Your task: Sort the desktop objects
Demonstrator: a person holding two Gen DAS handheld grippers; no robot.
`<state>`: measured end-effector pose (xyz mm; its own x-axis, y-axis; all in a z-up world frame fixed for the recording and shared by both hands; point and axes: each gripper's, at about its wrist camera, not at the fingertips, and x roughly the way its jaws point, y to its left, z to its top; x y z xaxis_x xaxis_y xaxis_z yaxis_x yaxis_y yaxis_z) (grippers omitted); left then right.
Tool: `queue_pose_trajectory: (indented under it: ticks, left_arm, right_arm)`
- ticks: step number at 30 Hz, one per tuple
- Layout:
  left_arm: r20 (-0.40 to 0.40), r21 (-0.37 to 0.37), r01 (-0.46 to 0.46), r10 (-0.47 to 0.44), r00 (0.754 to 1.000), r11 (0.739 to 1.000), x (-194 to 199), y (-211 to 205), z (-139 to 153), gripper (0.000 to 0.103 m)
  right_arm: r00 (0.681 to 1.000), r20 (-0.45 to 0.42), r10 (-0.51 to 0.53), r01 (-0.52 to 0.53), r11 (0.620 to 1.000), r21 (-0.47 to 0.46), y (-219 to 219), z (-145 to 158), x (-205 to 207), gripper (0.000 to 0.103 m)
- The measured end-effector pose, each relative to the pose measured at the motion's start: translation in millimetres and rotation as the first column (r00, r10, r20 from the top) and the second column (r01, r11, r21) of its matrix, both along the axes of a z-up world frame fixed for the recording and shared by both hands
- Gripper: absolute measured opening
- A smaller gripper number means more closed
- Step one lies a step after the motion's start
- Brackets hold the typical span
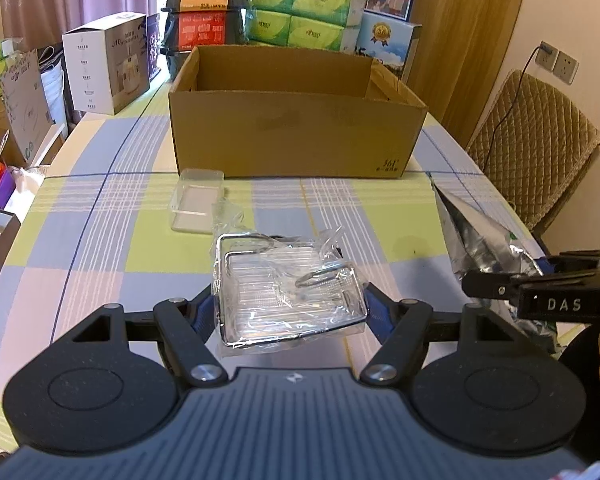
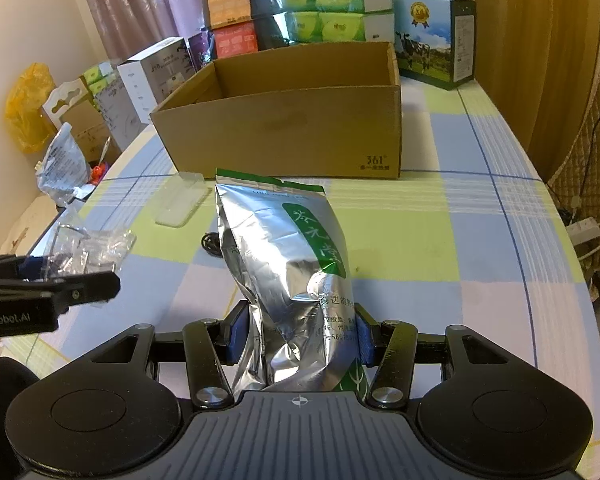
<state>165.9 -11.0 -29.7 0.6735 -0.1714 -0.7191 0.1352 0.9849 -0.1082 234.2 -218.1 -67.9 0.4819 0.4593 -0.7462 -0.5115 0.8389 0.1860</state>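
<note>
My left gripper (image 1: pixel 292 312) is shut on a wire rack wrapped in clear plastic (image 1: pixel 288 288), held above the checked tablecloth. My right gripper (image 2: pixel 298 338) is shut on a silver foil bag with a green label (image 2: pixel 288 264), which stands up between the blue pads. The same foil bag (image 1: pixel 476 240) shows at the right of the left wrist view, and the wrapped rack (image 2: pixel 84 252) at the left of the right wrist view. An open cardboard box (image 1: pixel 296 136) (image 2: pixel 284 136) sits ahead of both grippers. A clear plastic case (image 1: pixel 198 204) (image 2: pixel 180 200) lies on the cloth in front of the box.
Tissue packs (image 1: pixel 304 12), a white carton (image 1: pixel 108 60) and stacked black cases (image 1: pixel 204 8) crowd the table's far end behind the box. A quilted chair (image 1: pixel 536 144) stands at the right edge. A small black object (image 2: pixel 211 242) lies behind the foil bag.
</note>
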Motion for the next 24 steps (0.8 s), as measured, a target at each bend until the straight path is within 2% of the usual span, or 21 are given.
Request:
queue_pose_trajectory:
  ticks: [11, 24]
  left_arm:
    - [0.038, -0.005, 0.017, -0.017, 0.999, 1.0, 32.6, 4.3, 20.1, 0.068]
    - [0.097, 0.03, 0.07, -0.072, 0.993, 0.997, 124.5, 9.9, 68.0, 0.068]
  right_arm:
    - [0.999, 0.037, -0.005, 0.004, 0.999, 0.033, 3.2, 28.6, 31.9, 0.049]
    - [0.997, 0.083, 0.004, -0.01, 0.997, 0.072, 17.9, 79.2, 116.1, 0.049]
